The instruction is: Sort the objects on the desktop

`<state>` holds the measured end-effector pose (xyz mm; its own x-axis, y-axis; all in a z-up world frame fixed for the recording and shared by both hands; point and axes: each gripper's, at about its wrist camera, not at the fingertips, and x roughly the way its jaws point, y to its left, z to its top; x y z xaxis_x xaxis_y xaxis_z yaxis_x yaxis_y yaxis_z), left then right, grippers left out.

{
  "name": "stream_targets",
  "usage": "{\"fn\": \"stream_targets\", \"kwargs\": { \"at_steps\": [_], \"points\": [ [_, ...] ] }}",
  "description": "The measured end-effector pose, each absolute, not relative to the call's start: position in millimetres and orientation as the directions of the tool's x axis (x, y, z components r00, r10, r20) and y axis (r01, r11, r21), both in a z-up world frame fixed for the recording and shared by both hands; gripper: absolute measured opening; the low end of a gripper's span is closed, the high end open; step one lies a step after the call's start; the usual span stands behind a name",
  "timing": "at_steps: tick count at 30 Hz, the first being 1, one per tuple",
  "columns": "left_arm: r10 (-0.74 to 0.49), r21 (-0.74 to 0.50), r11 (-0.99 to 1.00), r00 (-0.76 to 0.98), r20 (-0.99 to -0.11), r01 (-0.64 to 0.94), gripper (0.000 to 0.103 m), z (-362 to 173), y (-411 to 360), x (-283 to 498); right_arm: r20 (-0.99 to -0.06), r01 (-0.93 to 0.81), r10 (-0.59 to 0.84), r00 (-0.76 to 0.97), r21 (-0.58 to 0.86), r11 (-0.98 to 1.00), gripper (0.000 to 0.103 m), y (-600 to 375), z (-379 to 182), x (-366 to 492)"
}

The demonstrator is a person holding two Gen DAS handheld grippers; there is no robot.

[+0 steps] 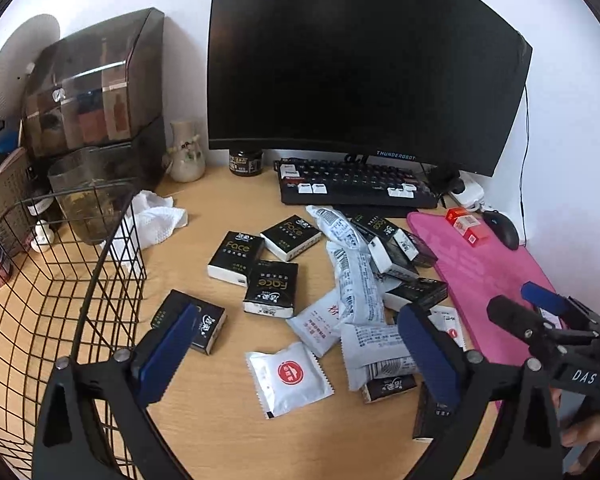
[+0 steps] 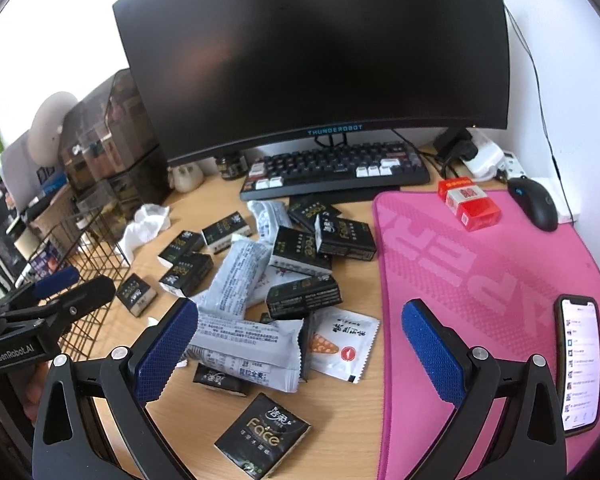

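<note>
The pile of packs (image 1: 340, 280) lies on the desk (image 1: 220, 420) in front of the keyboard (image 1: 356, 184), between the wire basket (image 1: 60, 288) and the pink mat (image 1: 484, 272). It mixes black tissue packs (image 1: 236, 258) and white sachets (image 1: 288, 378), some lying over each other.

Your left gripper (image 1: 296, 356) is wide open and holds nothing; it hovers over the near edge of the pile, and its left finger (image 1: 166, 352) covers part of one black pack (image 1: 208, 320). Your right gripper (image 2: 300, 354) is also wide open and empty, with its left finger (image 2: 168, 352) over a long white wrapper (image 2: 244, 344) and its right finger (image 2: 432, 348) over the mat.

The left camera shows the inside of the basket, a glass (image 1: 84, 200) just behind it and a white cloth (image 1: 152, 216) beside it. It also shows the right gripper from the side at the mat.

The right camera shows more of the mat: a phone (image 2: 578, 364) with a lit screen on its right side, a red box (image 2: 470, 204) and a mouse (image 2: 534, 204) at its far end. It also shows one black pack (image 2: 264, 436) alone on the desk, close to you.

The monitor (image 1: 360, 60) stands behind the keyboard in both views.
</note>
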<state>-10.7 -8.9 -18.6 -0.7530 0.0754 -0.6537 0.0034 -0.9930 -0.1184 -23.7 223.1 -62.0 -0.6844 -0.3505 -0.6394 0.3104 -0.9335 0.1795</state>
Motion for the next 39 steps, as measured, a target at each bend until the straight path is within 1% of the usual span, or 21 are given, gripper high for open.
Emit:
{"fn": "stream_targets", "kwargs": {
  "at_steps": [23,27,30,33,35,36,38,39],
  "points": [
    [0.067,-0.102,-0.995,-0.751,-0.657,0.000,0.100,-22.4,-9.6,-10.7,-0.644,0.314,-0.344,-0.683,0.166,-0.935,0.103,220.4,-64.5,-26.8],
    [0.061,-0.095,-0.996,-0.753,-0.655,0.001,0.100,-22.7,-8.8,-11.2,-0.683,0.345,-0.379,-0.624,0.195,-0.918,0.103,217.7,-67.7,-31.9],
    [0.052,-0.083,-0.997,-0.754,-0.655,0.003,0.100,-23.4,-9.4,-11.6,-0.646,0.367,-0.440,-0.623,0.255,-0.894,0.103,222.1,-64.7,-29.8],
    [0.049,-0.082,-0.997,-0.752,-0.657,0.006,0.100,-24.3,-10.9,-12.3,-0.652,0.430,-0.513,-0.558,0.302,-0.851,0.103,218.9,-63.5,-31.6],
    [0.049,-0.082,-0.997,-0.752,-0.658,0.007,0.100,-24.7,-11.3,-12.5,-0.651,0.411,-0.525,-0.548,0.337,-0.847,0.103,222.2,-64.3,-32.6],
    [0.048,-0.080,-0.997,-0.750,-0.659,0.006,0.100,-24.9,-11.3,-12.7,-0.657,0.400,-0.510,-0.555,0.327,-0.856,0.103,222.1,-64.5,-32.8],
    [0.048,-0.084,-0.996,-0.746,-0.664,0.011,0.100,-25.7,-12.4,-14.5,-0.682,0.408,-0.428,-0.593,0.203,-0.890,0.103,214.7,-64.0,-30.3],
    [0.053,-0.095,-0.995,-0.745,-0.665,0.014,0.100,-26.0,-13.7,-15.1,-0.674,0.404,-0.406,-0.617,0.171,-0.899,0.103,215.4,-63.2,-28.2]
  ]
}}
